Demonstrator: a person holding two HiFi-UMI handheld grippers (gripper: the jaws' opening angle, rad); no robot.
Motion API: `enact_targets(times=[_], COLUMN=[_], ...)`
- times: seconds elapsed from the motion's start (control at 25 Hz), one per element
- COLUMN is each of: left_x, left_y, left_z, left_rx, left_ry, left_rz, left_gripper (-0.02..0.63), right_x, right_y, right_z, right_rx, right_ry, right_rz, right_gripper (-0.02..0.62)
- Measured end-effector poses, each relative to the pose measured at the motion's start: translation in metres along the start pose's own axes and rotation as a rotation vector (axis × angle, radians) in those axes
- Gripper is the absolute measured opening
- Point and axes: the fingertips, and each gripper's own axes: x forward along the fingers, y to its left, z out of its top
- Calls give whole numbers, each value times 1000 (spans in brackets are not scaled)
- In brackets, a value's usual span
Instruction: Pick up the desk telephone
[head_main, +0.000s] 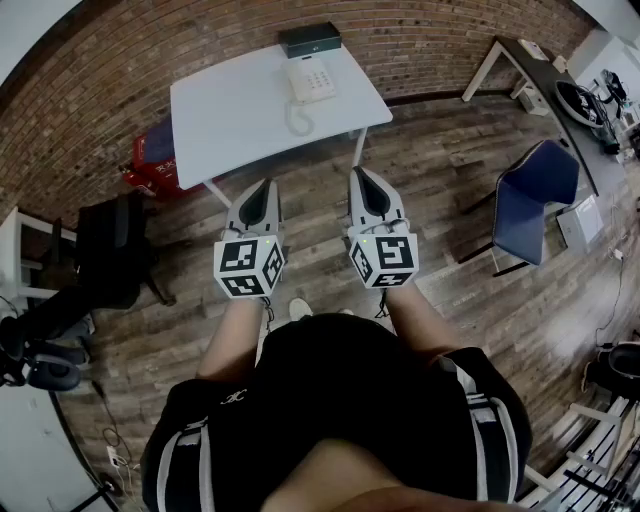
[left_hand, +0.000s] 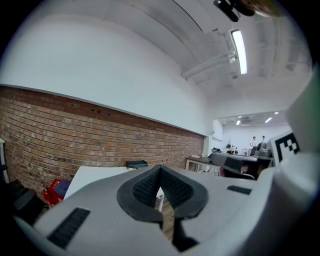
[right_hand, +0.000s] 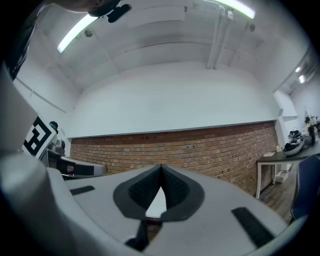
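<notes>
A white desk telephone (head_main: 311, 82) with a coiled cord lies at the far side of a white table (head_main: 230, 115), in the head view. Both grippers hover side by side over the wooden floor, well short of the table's near edge. My left gripper (head_main: 262, 188) is shut with nothing between its jaws. My right gripper (head_main: 364, 175) is shut and empty too. In the left gripper view my left gripper (left_hand: 160, 169) points at the table (left_hand: 95, 176). In the right gripper view my right gripper (right_hand: 161, 168) faces a brick wall (right_hand: 210, 150); the phone is hidden in both gripper views.
A dark box (head_main: 309, 38) sits behind the phone by the brick wall. A red bag (head_main: 152, 160) lies left of the table, a black chair (head_main: 105, 250) further left. A blue chair (head_main: 535, 200) and a second desk (head_main: 545, 75) stand to the right.
</notes>
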Motion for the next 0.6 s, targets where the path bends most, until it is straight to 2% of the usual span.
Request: enact_targets(times=[0.36, 0.6], left_x=[-7, 0], left_y=[4, 18], left_z=[3, 3], left_rx=[6, 2], left_ry=[6, 3], left_rz=[-36, -62], left_gripper=[1, 0], right_x=[-2, 11], right_y=[12, 25], right_z=[10, 8], right_rx=[-20, -37], right_ry=[-53, -38], right_rz=[-29, -32], right_gripper=[-3, -3])
